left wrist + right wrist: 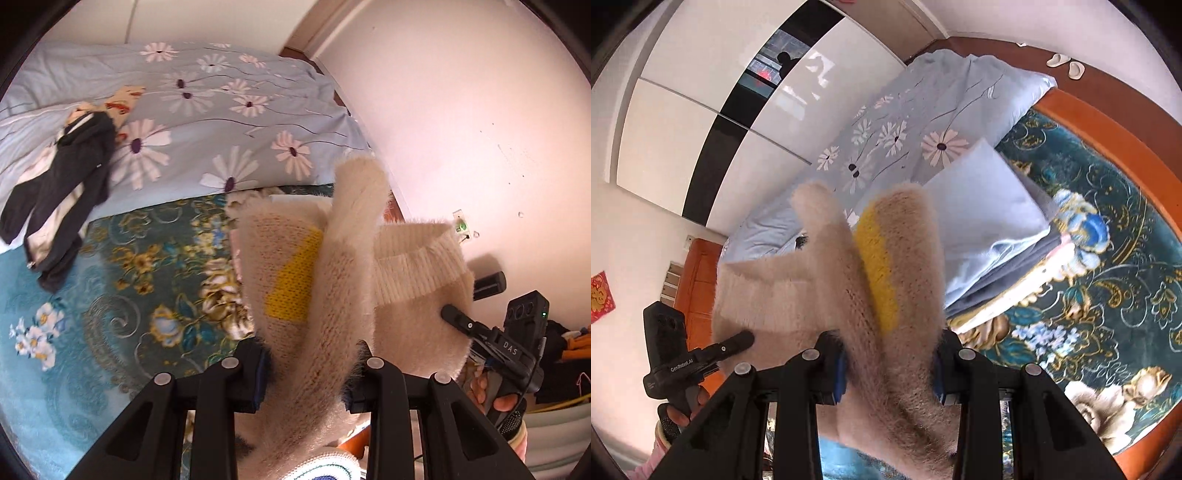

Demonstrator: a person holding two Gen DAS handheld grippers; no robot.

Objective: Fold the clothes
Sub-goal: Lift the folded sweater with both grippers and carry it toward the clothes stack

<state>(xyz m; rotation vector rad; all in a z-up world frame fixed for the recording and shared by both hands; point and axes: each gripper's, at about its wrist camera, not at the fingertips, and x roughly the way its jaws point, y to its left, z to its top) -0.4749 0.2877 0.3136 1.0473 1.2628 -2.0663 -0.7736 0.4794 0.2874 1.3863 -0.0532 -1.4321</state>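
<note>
Two grippers have hold of one fuzzy cream sweater [347,280], and I have it lifted clear of the bed between them. From my left wrist camera, starting at far left, a dark garment [62,184] lies crumpled where the pale blue floral quilt [221,110] meets the teal floral bedspread [110,295]. Moving right, my left gripper [306,373] has its jaws partly closed around a thick bunch of the knit, the yellow patch [291,280] showing just above them. Further right, the ribbed hem hangs forward, and my right gripper [458,317] presses a finger into the fabric near the white wall [461,110].

From the right wrist camera, my left gripper [738,341] touches the sweater's [820,280] edge at left, with the wardrobe [701,110] behind. At centre my right gripper [890,373] is clamped on bunched knit. To the right sit folded bedding [990,229] and the wooden bed frame [1108,136].
</note>
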